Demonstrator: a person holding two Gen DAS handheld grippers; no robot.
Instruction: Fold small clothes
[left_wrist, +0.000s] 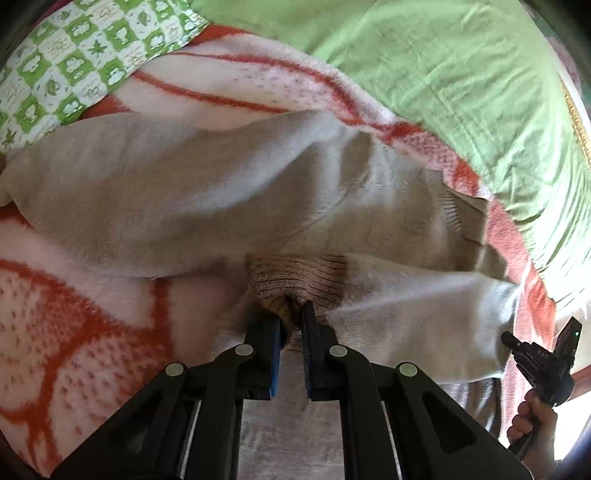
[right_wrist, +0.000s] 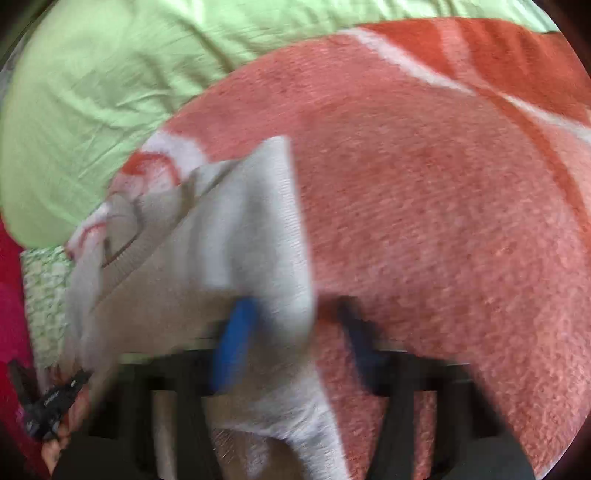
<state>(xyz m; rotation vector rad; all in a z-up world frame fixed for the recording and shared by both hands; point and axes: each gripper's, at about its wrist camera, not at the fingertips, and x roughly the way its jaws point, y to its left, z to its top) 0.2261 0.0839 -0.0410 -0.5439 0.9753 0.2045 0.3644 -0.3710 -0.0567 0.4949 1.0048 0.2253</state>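
1. Task item: beige knit sweater (left_wrist: 207, 192), lying on a red-and-white blanket (left_wrist: 74, 325) on the bed, green sheet (left_wrist: 461, 74) beyond it. Checked green pillow (left_wrist: 74, 55) at far left.
2. Left claw (left_wrist: 292, 325): jaws narrow, pinched on the sweater's ribbed cuff (left_wrist: 295, 277), which bunches right at the tips. Sleeve end is lifted off the blanket.
3. Right claw (right_wrist: 291, 332): view is motion-blurred. Jaws look wide apart, with a pale fold of the sweater (right_wrist: 266, 229) hanging between them against the blue pad; can't tell if it's actually gripped.
4. Key relation: sweater body spreads ahead of the left claw and to its left, long axis running roughly left-right across the left view. The neckline (right_wrist: 122, 236) sits left of the right claw.
5. Judgement: left claw has the only sure hold, so the next fold likely carries the cuff forward over the body.
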